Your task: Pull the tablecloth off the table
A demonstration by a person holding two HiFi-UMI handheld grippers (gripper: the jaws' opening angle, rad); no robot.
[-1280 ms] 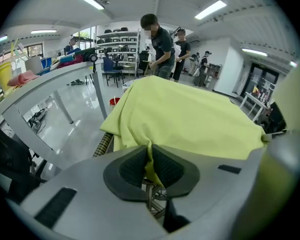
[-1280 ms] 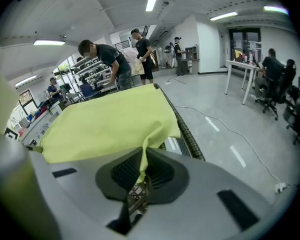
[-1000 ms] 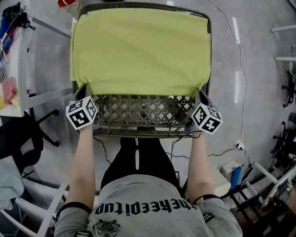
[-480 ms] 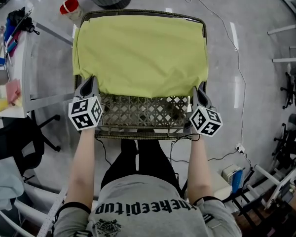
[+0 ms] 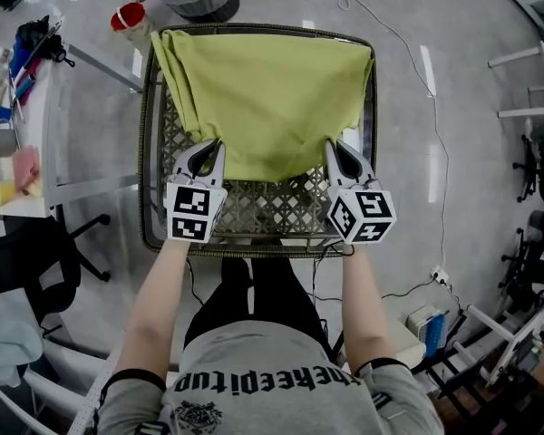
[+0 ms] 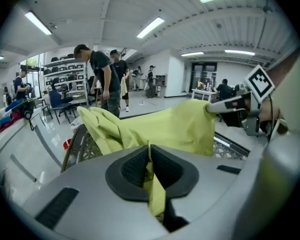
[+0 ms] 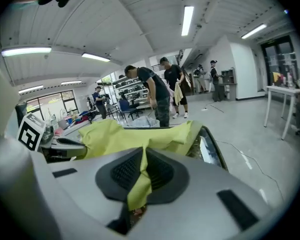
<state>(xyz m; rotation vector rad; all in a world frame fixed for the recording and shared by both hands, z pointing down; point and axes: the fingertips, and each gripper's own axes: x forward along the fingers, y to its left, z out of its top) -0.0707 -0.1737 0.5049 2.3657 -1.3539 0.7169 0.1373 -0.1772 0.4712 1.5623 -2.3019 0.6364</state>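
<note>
Left gripper (image 5: pixel 208 149) and right gripper (image 5: pixel 336 149) each pinch a fold of the yellow-green tablecloth's (image 5: pixel 267 84) near hem, jaws closed tight on the fabric. From those 2 grips the cloth runs straight away from the person, and its far edge lies at the far rim of the wicker table (image 5: pixel 146 166). The near lattice top is already bare, and the far left corner is bunched. Both grippers sit level at the hem, neither nearer. The pull, I judge, must come back toward the person, along that near-to-far line.
</note>
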